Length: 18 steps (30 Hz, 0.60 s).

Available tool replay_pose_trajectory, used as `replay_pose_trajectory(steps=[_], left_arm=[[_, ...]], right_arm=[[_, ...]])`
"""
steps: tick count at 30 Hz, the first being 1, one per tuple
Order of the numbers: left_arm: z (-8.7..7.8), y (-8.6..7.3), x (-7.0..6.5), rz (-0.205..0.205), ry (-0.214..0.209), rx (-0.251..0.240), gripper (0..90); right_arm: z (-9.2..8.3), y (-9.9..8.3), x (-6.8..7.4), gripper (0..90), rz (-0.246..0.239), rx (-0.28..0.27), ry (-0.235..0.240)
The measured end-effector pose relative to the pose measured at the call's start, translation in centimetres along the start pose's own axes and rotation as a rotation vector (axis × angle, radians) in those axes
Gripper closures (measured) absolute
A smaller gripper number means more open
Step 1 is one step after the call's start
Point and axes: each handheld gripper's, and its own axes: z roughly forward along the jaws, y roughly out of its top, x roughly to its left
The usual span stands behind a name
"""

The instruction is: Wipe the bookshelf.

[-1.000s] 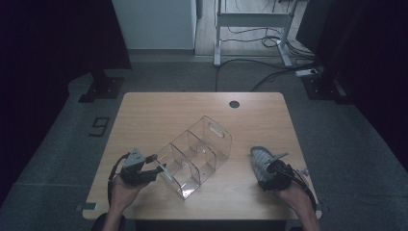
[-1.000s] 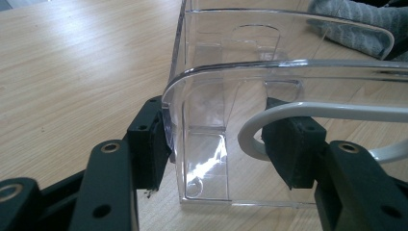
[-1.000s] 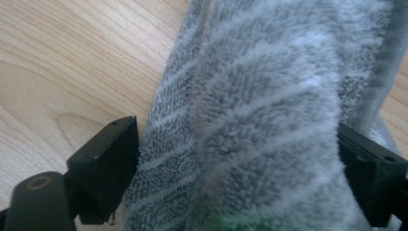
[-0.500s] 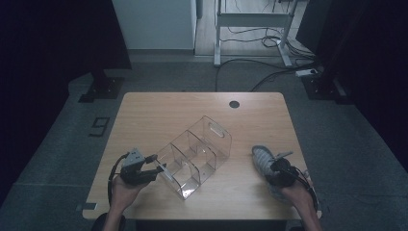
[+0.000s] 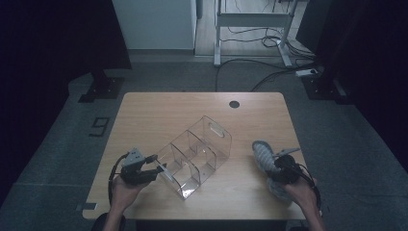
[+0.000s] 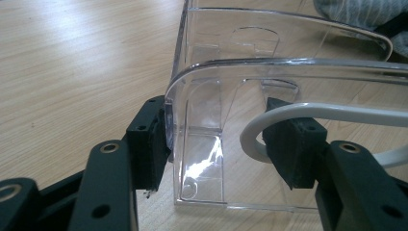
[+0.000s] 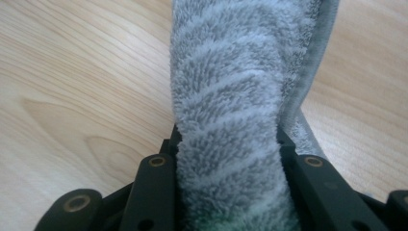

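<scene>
Gripping a bunched grey striped terry cloth (image 7: 231,96), the right gripper (image 5: 281,168) has just been closing its jaws, and the pile now bulges tight between both pads, so the cloth is pinched; it sits at the near right of the wooden table (image 5: 159,110), with part of the fabric trailing toward the person's right hand (image 5: 300,192). The left gripper (image 5: 144,172) stands half spread across the near end wall of the clear acrylic divided organizer (image 5: 199,154), one pad against the outside of that wall and the other inside the first compartment, steadying the box, which lies diagonally across the middle of the table. The likeliest trouble, as I judge it, is the thick fold slipping out of the jaws or dragging its loose tail across the table edge while being carried to the organizer; a hard swipe could also skid the light box if the left hold is only on one thin wall. A white cable (image 6: 308,113) loops in front of the left gripper's inner pad and could snag the cloth. Farther off, a round cable port (image 5: 234,104) marks the far edge.
</scene>
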Motion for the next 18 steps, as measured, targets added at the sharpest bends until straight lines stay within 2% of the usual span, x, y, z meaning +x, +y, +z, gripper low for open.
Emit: replay_pose_trajectory(steps=[6, 18], left_arm=[[0.0, 0.0, 0.0, -0.002, 0.000, -0.001, 43.7], [0.1, 0.0, 0.0, -0.004, 0.002, 0.000, 43.8]], right_arm=[[-1.1, 0.8, 0.4, 64.9, -0.009, -0.027, 0.024], [-4.3, 4.1, 1.0, 64.7, -0.030, -0.091, 0.077]])
